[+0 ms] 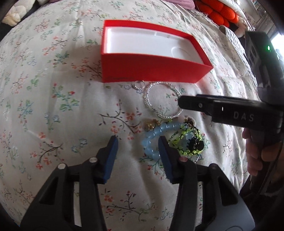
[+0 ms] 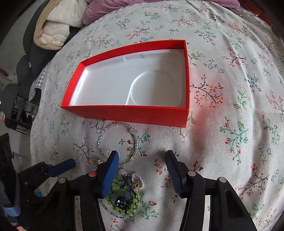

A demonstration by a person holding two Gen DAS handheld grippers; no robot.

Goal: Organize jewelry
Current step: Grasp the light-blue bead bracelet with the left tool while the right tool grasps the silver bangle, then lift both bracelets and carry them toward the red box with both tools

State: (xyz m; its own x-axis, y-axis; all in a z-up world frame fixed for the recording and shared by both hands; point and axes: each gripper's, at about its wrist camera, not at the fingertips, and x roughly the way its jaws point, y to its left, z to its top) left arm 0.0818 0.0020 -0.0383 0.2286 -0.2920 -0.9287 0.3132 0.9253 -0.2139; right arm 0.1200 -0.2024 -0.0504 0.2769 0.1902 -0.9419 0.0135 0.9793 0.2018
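Note:
An open red box [image 1: 150, 72] [image 2: 124, 112] with a white insert lies on the floral bedcover. In front of it lie a clear beaded ring bracelet [image 1: 147, 94] [image 2: 135, 140], a small silver ring [image 1: 137, 85] [image 2: 100, 124], a gold charm [image 1: 150, 124], a light blue bead bracelet [image 1: 152, 135] and a yellow-green beaded piece with a black bead [image 1: 191, 144] [image 2: 124, 200]. My left gripper [image 1: 138, 142] is open and empty, its right finger against the blue bracelet. My right gripper [image 2: 142, 158] is open and empty above the pile; it shows from the side in the left wrist view [image 1: 184, 103].
The floral bedcover [image 1: 53, 106] [image 2: 230, 124] spreads all around. Orange cushions [image 1: 218, 10] lie at the far right, cream and purple bedding [image 2: 58, 26] at the far left. The left gripper's blue finger [image 2: 62, 167] sits left of the pile.

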